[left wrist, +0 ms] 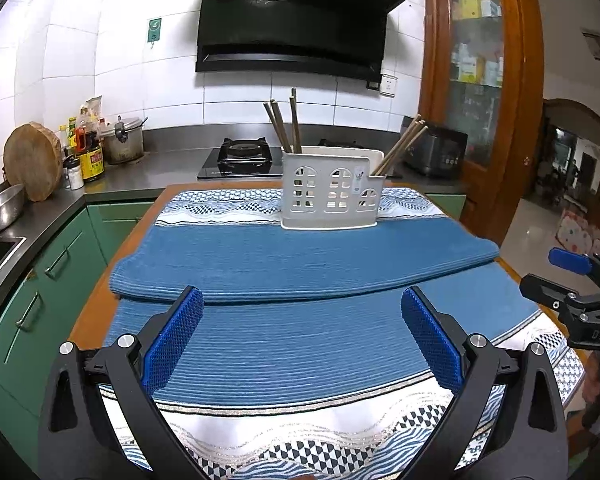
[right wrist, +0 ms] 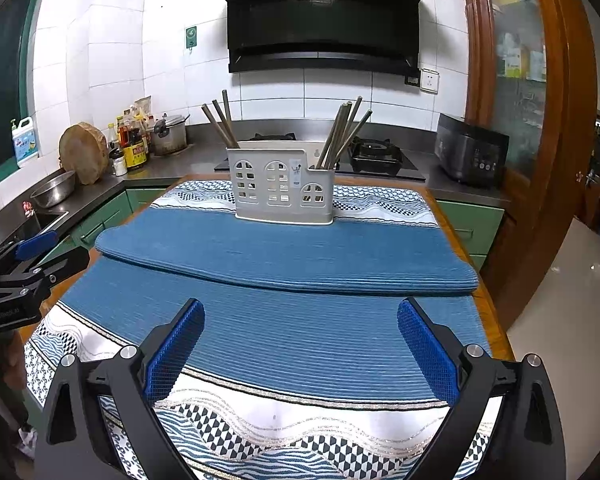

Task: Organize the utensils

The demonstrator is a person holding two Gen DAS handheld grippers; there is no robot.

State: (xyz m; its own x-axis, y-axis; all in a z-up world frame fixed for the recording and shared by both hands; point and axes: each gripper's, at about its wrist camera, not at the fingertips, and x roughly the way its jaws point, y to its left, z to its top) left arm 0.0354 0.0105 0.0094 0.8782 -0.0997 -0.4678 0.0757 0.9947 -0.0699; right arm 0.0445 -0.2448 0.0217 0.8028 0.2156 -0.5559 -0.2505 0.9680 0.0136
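A white plastic utensil holder (left wrist: 330, 192) (right wrist: 282, 190) with arched cut-outs stands at the far end of the table on a blue mat (left wrist: 300, 264) (right wrist: 284, 252). Brown chopsticks stand in its left compartment (left wrist: 282, 124) (right wrist: 220, 120) and lean in its right compartment (left wrist: 400, 144) (right wrist: 346, 132). My left gripper (left wrist: 302, 300) is open and empty over the near part of the mat. My right gripper (right wrist: 300, 308) is open and empty, beside the left one; it shows at the right edge of the left wrist view (left wrist: 572, 280).
A second patterned blue mat (left wrist: 292, 352) (right wrist: 260, 344) covers the near table. Behind are a gas stove (left wrist: 240, 156) (right wrist: 376, 156), a pot (left wrist: 122, 140), sauce bottles (right wrist: 134, 140), a round chopping block (left wrist: 32, 160), a steel bowl (right wrist: 54, 188) and a black cooker (right wrist: 472, 152).
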